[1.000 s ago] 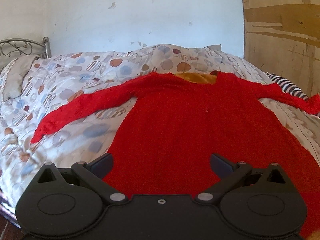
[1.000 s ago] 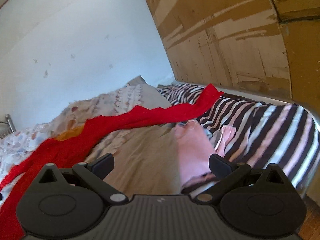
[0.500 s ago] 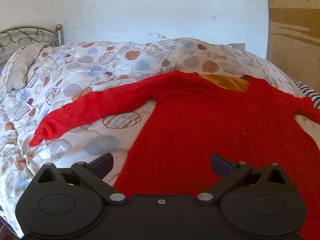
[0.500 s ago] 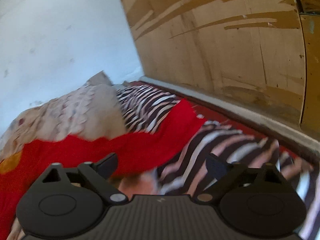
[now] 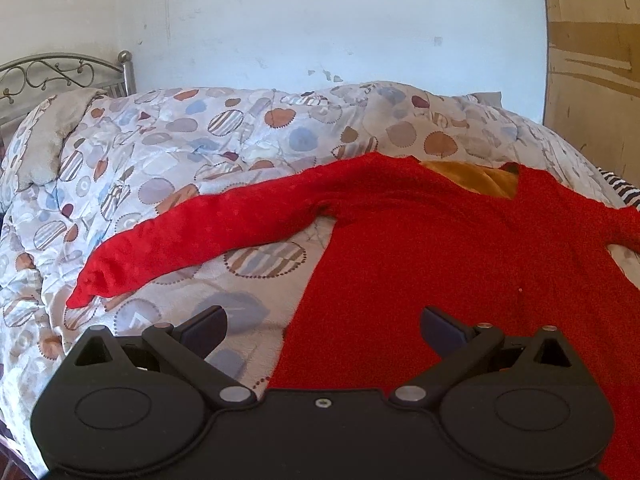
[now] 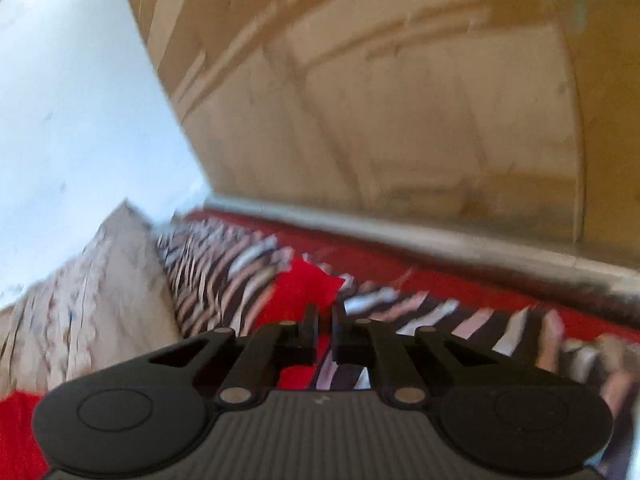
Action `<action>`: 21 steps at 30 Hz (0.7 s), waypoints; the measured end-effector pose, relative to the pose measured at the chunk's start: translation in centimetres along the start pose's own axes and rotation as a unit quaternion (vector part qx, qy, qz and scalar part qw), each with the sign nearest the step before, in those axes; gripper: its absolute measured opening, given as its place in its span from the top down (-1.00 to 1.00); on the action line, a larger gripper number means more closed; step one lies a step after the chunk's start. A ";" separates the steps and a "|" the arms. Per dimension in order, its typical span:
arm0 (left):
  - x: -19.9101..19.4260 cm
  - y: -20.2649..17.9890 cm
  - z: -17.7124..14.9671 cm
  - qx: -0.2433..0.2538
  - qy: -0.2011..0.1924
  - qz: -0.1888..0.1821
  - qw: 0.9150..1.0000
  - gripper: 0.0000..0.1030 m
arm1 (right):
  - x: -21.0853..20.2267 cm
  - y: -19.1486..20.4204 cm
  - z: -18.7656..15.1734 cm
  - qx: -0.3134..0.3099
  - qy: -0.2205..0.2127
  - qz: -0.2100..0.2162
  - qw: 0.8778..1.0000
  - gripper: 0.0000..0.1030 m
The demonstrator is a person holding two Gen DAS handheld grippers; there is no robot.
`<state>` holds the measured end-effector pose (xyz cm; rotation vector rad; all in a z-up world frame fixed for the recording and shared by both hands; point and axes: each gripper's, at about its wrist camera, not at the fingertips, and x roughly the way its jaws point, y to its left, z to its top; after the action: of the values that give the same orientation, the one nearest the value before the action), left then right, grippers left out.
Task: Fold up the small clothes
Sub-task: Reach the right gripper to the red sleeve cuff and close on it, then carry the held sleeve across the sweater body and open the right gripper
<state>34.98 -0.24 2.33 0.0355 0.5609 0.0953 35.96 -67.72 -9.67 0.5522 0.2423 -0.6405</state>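
A red long-sleeved sweater (image 5: pixel 440 248) lies spread flat on the bed, with an orange lining showing at the neck (image 5: pixel 476 174). Its left sleeve (image 5: pixel 208 236) stretches out to the left. My left gripper (image 5: pixel 324 326) is open and empty, hovering over the sweater's lower left edge. In the blurred right wrist view, my right gripper (image 6: pixel 324 316) is shut at the end of the right sleeve (image 6: pixel 304 292), which lies on striped fabric; the red cloth runs between the fingers.
The bed carries a patterned quilt (image 5: pixel 200 140) with circles. A metal headboard (image 5: pixel 60 76) stands at the far left. A striped blanket (image 6: pixel 224 264) lies on the right side. A white wall (image 5: pixel 320 20) and a wooden panel (image 6: pixel 400 100) bound the bed.
My right gripper moved forward to the right sleeve's end and shut there. My left gripper shifted left, toward the sweater's left side, still open.
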 end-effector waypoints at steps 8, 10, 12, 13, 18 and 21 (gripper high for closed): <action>-1.2 2.1 -0.3 -0.016 -0.008 -0.008 1.000 -0.99 | -5.0 1.6 2.9 -0.001 -0.032 -0.006 0.999 0.87; -1.5 2.6 -0.3 -0.020 -0.008 -0.010 1.000 -0.99 | -6.4 3.3 3.3 -0.024 -0.052 0.009 0.998 0.87; -2.0 3.3 -0.3 -0.023 -0.012 -0.013 1.000 -0.99 | -8.0 6.1 3.7 -0.064 -0.078 0.031 0.994 0.87; -2.3 3.6 -0.3 -0.025 -0.015 -0.013 0.999 -0.99 | -8.9 7.8 3.8 -0.087 -0.090 0.048 0.991 0.87; -3.6 5.6 -0.1 -0.037 -0.032 -0.007 0.999 -0.99 | -13.1 17.5 2.3 -0.213 -0.126 0.156 0.956 0.87; -4.1 6.8 -0.1 -0.048 -0.037 0.000 0.998 -0.99 | -15.2 23.4 -0.6 -0.281 -0.131 0.224 0.924 0.87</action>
<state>30.94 6.12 4.85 -0.0544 0.4826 0.1209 38.63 -44.28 5.19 -0.0438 0.0345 -0.1710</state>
